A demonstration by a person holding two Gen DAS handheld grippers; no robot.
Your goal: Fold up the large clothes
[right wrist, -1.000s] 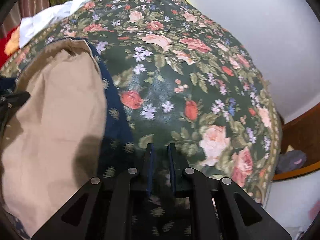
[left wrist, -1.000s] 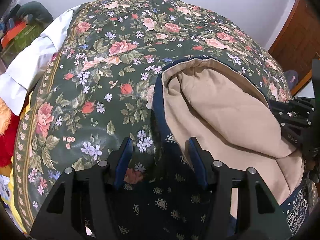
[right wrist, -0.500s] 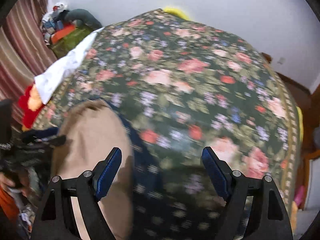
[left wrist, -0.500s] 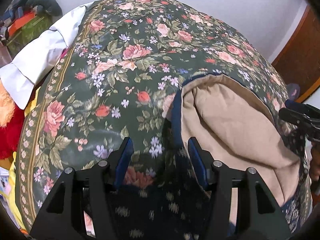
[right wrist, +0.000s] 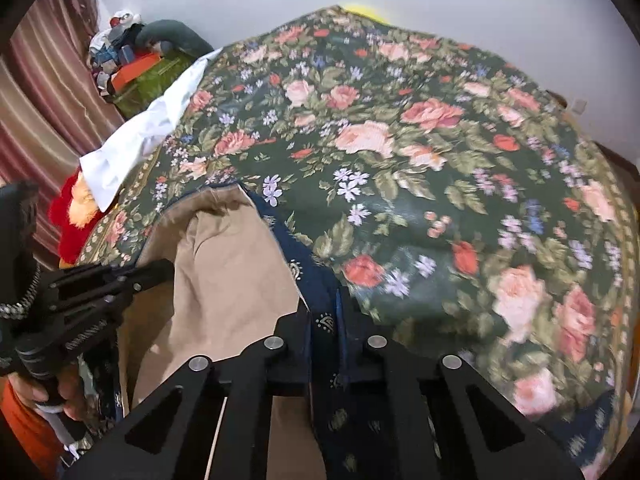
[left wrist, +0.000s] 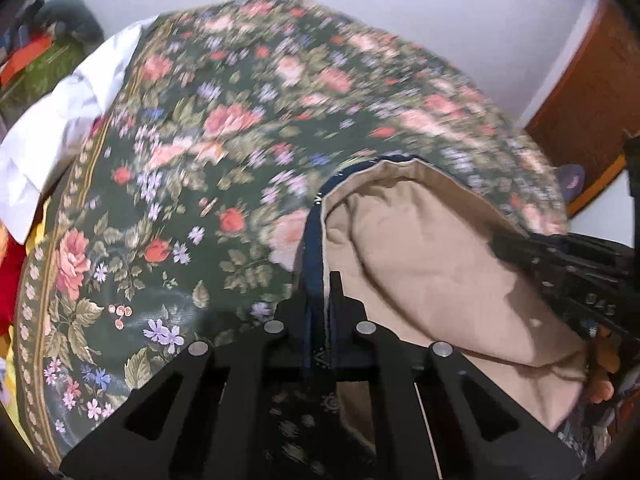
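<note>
Both claws are clamped on the navy garment (left wrist: pixel 314 240) (tan lining up) at the floral bedspread's (left wrist: pixel 180 184) near edge: left gripper (left wrist: pixel 320 300) one side, right gripper (right wrist: pixel 325 320) the other.

The garment (left wrist: pixel 432 264) lies on the bedspread (left wrist: pixel 192 184), white cloth (left wrist: pixel 68 120) behind.
</note>
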